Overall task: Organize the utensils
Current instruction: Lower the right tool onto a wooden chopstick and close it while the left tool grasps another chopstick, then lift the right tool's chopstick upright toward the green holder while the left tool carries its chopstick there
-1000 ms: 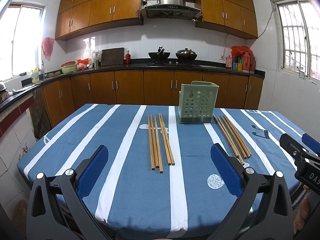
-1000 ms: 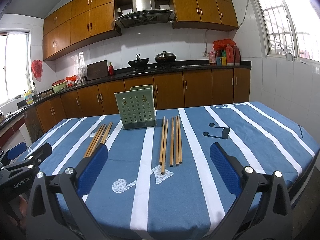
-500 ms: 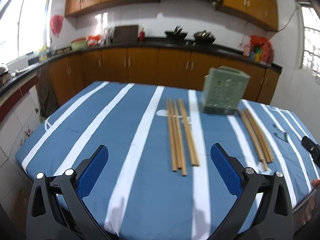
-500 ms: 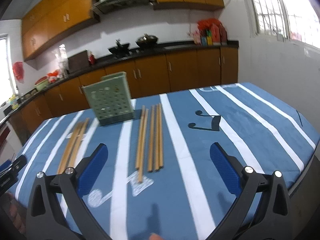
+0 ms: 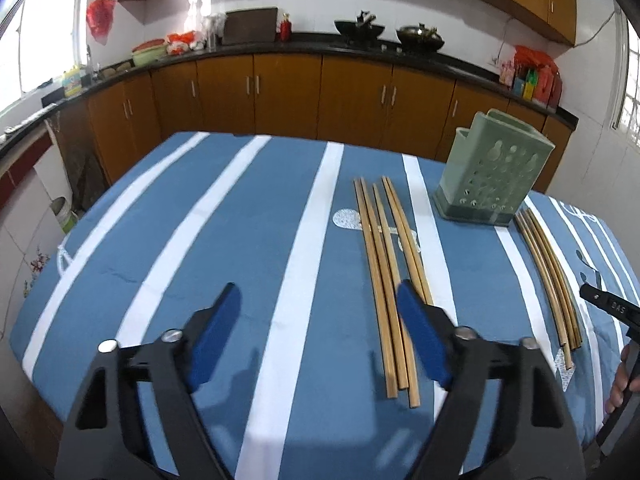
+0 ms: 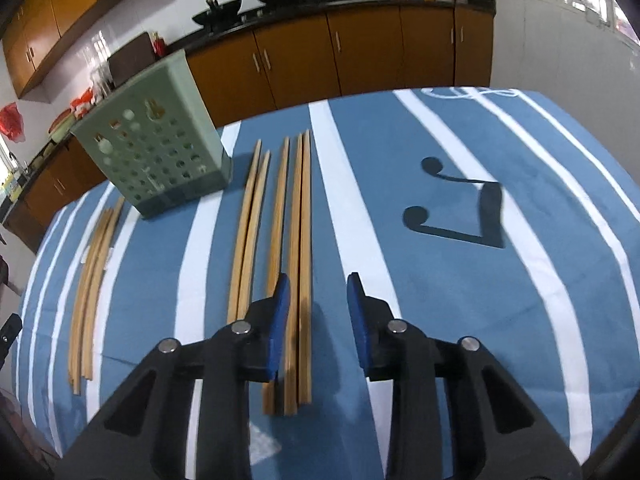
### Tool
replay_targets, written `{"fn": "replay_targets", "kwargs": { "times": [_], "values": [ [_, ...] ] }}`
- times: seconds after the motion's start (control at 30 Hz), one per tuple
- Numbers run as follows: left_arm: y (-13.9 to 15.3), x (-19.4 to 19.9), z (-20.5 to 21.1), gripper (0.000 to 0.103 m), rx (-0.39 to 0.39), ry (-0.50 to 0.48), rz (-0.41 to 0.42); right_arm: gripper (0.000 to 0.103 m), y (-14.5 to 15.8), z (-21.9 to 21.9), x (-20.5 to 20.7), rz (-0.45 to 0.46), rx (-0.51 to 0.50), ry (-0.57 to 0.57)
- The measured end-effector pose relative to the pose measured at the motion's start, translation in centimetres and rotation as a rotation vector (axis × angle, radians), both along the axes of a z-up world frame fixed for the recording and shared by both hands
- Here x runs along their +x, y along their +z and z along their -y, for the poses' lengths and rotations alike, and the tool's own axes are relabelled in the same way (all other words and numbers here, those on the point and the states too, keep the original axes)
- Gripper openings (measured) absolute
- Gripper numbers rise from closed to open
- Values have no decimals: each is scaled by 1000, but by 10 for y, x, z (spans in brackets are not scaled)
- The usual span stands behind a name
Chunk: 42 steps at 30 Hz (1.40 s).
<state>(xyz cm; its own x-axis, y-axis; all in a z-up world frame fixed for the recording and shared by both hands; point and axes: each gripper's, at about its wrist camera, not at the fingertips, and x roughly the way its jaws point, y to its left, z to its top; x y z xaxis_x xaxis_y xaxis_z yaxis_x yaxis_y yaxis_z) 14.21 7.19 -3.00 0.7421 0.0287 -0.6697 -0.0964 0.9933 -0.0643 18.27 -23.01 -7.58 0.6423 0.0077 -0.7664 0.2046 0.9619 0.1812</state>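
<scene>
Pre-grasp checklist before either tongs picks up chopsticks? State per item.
1. Green perforated plastic holder upright: ok.
2. Right tongs closing; two wooden chopsticks between pads, no pad contact: not ok.
3. Left tongs closing, centred over left chopstick bundle: not ok, offset left.
4. Chopsticks flat on blue striped tablecloth: ok.
5. Holder interior free: cannot tell.
</scene>
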Motion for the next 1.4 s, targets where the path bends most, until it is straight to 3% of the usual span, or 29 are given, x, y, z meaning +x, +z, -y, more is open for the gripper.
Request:
{"fn": "replay_targets", "kwargs": {
  "times": [0.23, 0.3, 0.43, 0.5, 0.7, 0.9, 1.0, 1.17, 1.4],
  "values": [
    [-11, 18, 5, 71, 1, -31, -42, 19, -14, -3, 16, -39, -30, 18],
    [-14, 20, 6, 68, -5, -46, -55, 9, -15, 1, 18, -50, -45, 9],
    [-19, 29, 10, 64, -25, -79, -76, 9, -14, 13, 19, -49, -85, -58],
    [-22, 33, 12, 57, -33, -95, -91, 8, -14, 21, 17, -47, -84, -100],
    [-37, 47, 23, 35, -39, -140, -160, 8, -14, 18, 15, -37, -119, -87],
    [-46, 53, 30, 21, 6, -155, -200, 8, -15, 18, 15, -34, -124, -84],
    [-46, 57, 31, 18, 31, -148, -203, 13, -14, 14, 15, -34, -138, -73],
    [-47, 77, 31, 9, 88, -119, -196, 11, -15, 5, 21, -30, -164, -26],
    [-48, 98, 8, 7, 48, -91, -164, 8, -15, 22, 37, -16, -116, -53]
  ]
}}
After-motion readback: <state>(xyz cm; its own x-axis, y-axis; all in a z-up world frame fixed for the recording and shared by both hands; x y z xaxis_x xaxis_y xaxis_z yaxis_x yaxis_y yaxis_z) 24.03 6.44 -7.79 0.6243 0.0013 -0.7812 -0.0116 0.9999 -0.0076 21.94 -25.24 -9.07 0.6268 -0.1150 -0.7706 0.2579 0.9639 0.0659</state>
